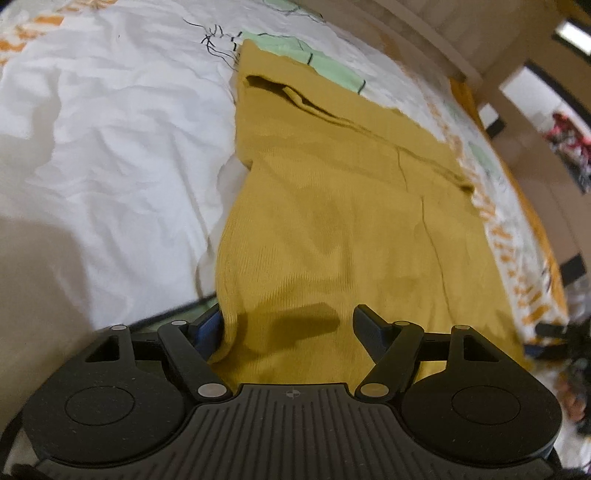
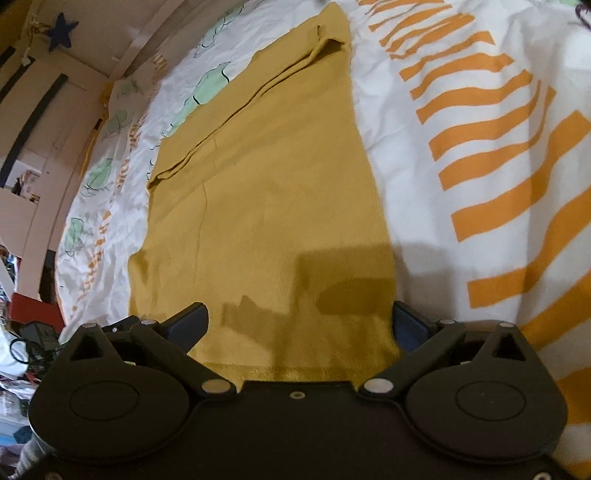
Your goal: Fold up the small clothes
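Mustard knit garment (image 1: 332, 221) lies flat on the printed bedsheet (image 1: 110, 129), sleeve folded in. Looks soft, light, floppy; best pinched at near hem corners. Left gripper (image 1: 288, 328) and right gripper (image 2: 299, 321) both spread wide over hem, grasping nothing.

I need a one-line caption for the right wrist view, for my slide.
Right tool, open, over the near edge of a mustard garment lying flat on a white, orange-striped bedsheet.

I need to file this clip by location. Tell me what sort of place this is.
Most likely a bedroom in a home. A mustard garment lies spread on a bed sheet printed with orange stripes and green shapes, a wooden bed frame runs along the far edge, and a blue star decorates the wall.
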Tool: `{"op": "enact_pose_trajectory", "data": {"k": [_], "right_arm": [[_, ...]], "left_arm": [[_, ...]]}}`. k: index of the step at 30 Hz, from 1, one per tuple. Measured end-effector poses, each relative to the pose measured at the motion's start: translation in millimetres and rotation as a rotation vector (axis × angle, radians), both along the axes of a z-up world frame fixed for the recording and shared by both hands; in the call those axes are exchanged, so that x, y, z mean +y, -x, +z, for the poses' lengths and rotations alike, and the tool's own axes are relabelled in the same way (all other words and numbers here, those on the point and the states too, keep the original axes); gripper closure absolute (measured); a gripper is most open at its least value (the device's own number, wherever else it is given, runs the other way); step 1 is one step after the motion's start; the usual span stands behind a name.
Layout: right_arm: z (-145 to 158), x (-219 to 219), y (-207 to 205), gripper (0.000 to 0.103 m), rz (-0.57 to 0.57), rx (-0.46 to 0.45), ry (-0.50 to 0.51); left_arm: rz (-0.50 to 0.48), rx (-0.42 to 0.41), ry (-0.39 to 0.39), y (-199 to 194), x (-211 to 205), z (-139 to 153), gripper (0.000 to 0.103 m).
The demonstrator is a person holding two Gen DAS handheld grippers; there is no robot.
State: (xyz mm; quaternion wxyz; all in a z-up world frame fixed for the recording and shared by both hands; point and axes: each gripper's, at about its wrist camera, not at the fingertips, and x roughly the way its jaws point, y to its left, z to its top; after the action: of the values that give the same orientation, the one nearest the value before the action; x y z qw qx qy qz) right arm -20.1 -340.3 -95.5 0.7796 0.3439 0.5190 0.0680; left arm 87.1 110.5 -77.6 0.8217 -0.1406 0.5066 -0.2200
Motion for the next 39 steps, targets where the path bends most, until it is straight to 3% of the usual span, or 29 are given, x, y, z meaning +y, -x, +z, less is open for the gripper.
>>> {"op": "enact_pose_trajectory", "data": {"k": [5, 10, 15, 19, 22, 25, 28, 31, 32, 35, 39], "right_arm": [[-3, -1, -1, 0.0, -0.001, 0.0, -0.024], [2, -2, 4, 0.001, 0.014, -0.004, -0.033], [7, 1, 6, 0.002, 0.05, 0.014, -0.022], [11, 1, 8, 0.006, 0.076, 0.034, -0.015], [12, -3, 10, 0.01, 0.073, 0.04, -0.026], [12, -6, 10, 0.016, 0.062, 0.053, -0.032], [11, -6, 9, 0.026, 0.053, 0.068, -0.017], [10, -7, 10, 0.041, 0.051, 0.083, -0.001], [9, -7, 10, 0.049, 0.049, 0.089, -0.002], [6, -7, 11, 0.073, 0.046, 0.106, 0.004], [5, -2, 9, 0.072, 0.069, 0.115, 0.028]], "left_arm": [[-0.019, -0.015, -0.004, -1, -6, 1, 0.032], [-0.077, 0.021, -0.013, 6, -4, 6, 0.033], [-0.121, 0.05, -0.044, 13, -3, 12, 0.041], [-0.101, 0.075, -0.026, 13, 4, 14, 0.049], [-0.05, 0.095, 0.035, 12, 15, 13, 0.054], [0.012, 0.12, 0.094, 8, 26, 10, 0.061], [0.062, 0.126, 0.102, 6, 32, 10, 0.071], [0.087, 0.085, 0.082, 9, 32, 16, 0.078], [0.095, 0.066, 0.066, 11, 32, 19, 0.086], [0.108, 0.024, 0.02, 14, 35, 28, 0.088], [0.045, 0.074, -0.046, 10, 30, 24, 0.088]]}}
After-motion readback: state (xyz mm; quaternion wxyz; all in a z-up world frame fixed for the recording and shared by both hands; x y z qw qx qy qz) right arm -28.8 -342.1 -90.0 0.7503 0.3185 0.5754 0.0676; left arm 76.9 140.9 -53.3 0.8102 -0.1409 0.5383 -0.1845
